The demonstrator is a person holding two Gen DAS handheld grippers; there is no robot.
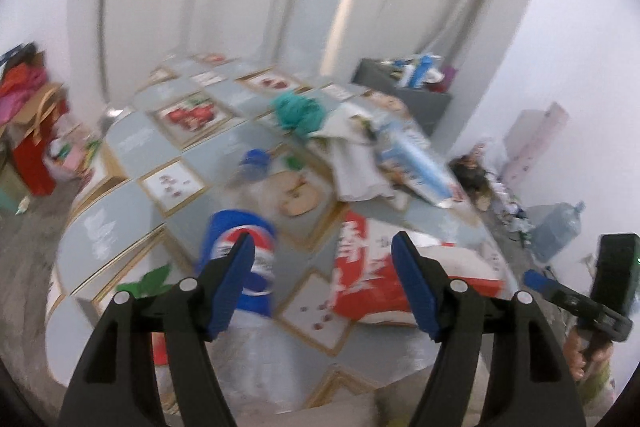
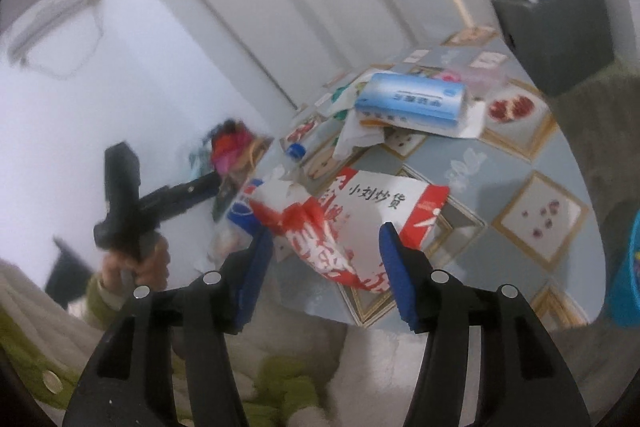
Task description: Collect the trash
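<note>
A red-and-white snack bag (image 2: 360, 219) lies crumpled on the round table (image 2: 520, 163), just ahead of my right gripper (image 2: 326, 239), which is open and holds nothing. In the left wrist view the same bag (image 1: 372, 275) sits right of a blue Pepsi cup (image 1: 240, 259). My left gripper (image 1: 322, 247) is open and empty above the table's near edge, between the cup and the bag. Farther back lie a blue-and-white carton (image 1: 416, 163), white crumpled paper (image 1: 356, 167), a teal wad (image 1: 298, 111) and a blue-capped bottle (image 1: 254, 163).
A grey bin (image 2: 556, 35) holding trash stands beyond the table, also seen as the grey bin (image 1: 404, 87). Bags and boxes (image 1: 32, 131) crowd the floor on the left, and a water jug (image 1: 558, 231) stands on the right. A person's hand (image 2: 136, 267) holds the left gripper.
</note>
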